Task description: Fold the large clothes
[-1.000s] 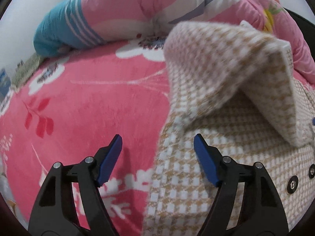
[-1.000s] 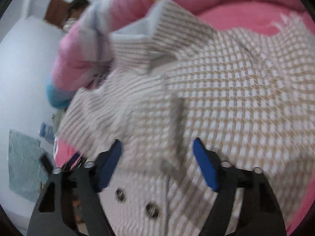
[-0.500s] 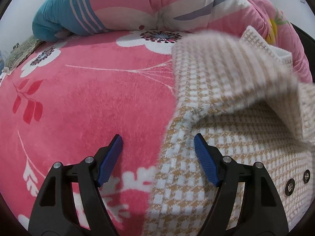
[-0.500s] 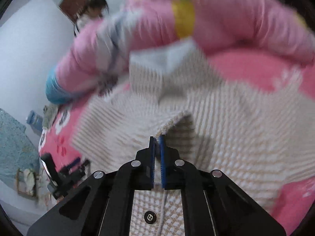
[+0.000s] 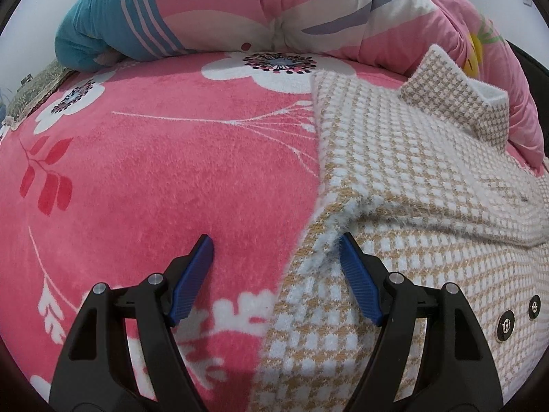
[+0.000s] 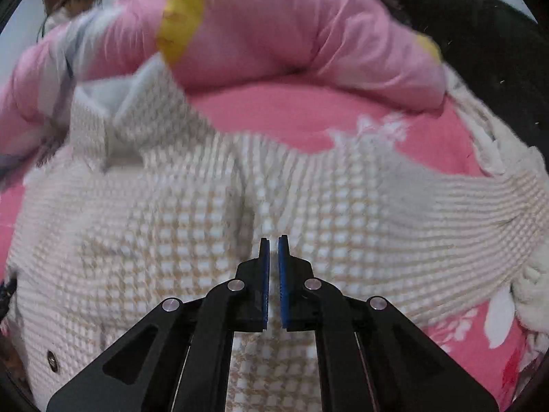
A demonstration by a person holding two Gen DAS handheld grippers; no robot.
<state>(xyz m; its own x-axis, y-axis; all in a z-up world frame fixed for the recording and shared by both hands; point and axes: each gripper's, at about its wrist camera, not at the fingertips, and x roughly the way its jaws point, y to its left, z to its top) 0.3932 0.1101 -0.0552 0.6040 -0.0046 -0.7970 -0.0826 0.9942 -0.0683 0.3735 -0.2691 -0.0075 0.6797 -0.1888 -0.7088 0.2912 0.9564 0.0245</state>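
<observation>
While the left gripper (image 5: 274, 250) gapes over the checked jacket's (image 5: 411, 178) edge, the right gripper (image 6: 273, 240) is closed, holding nothing.

Both views are lit evenly and fairly brightly by soft, diffuse light; no single source can be made out and no glare is seen. In the left wrist view the picture is sharp: the nap of the pink blanket (image 5: 164, 171) and the weave of the checked knit garment (image 5: 411, 185) are rendered crisply, and only faint shadows are cast beneath a raised fold and under the jaws. The right wrist view is smeared by motion blur, so that the garment's checks (image 6: 192, 213) and the pink quilt (image 6: 281, 31) are softened, while the gripper's arms stay sharp. Strong fisheye bulging is shown in both, and the corners are cut off by a dark circular rim.
</observation>
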